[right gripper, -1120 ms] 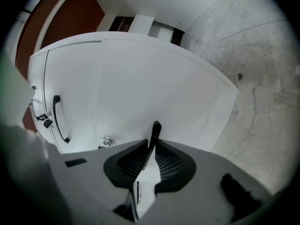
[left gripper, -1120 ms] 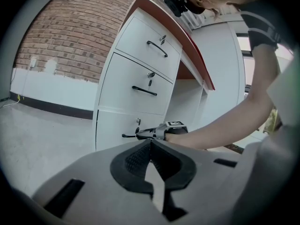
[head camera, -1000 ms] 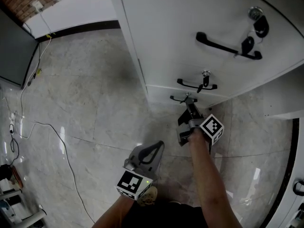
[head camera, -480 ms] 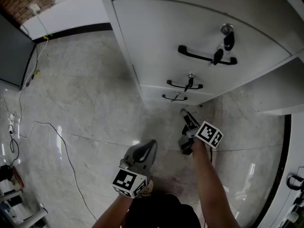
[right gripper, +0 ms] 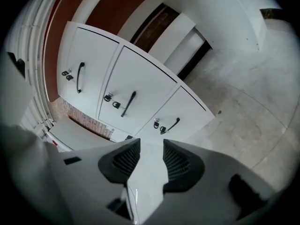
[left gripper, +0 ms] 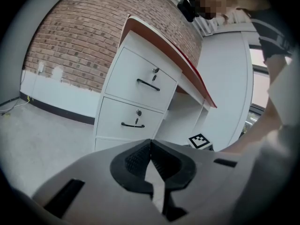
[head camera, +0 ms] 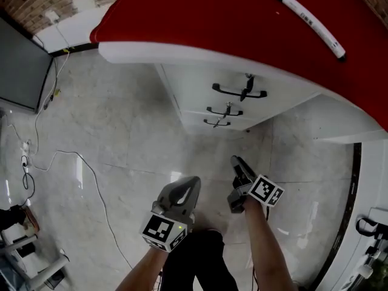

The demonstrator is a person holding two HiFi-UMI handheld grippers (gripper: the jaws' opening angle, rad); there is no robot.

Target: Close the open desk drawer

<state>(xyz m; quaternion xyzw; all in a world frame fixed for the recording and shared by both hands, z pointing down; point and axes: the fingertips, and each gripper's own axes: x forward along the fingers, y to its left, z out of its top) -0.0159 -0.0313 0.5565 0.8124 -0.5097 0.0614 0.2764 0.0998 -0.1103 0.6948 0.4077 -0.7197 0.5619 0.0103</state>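
Head view: both forearms are stretching forward and down over the marble floor, well apart from the white drawer stack. The left hand-held gripper is hanging with its jaws pressed together, holding nothing. The right hand-held gripper is pointing toward the drawers, jaws apart and closing with nothing between them. The bottom drawer is sitting flush in the stack, under the red counter.

Pulling the right gripper back off the bottom drawer's handle, now well apart from it. Easing its jaws closed a little after springing them wide, with nothing between them. Lifting the left gripper alongside. Rising over the desk, bringing the red desk top and its marker into sight.
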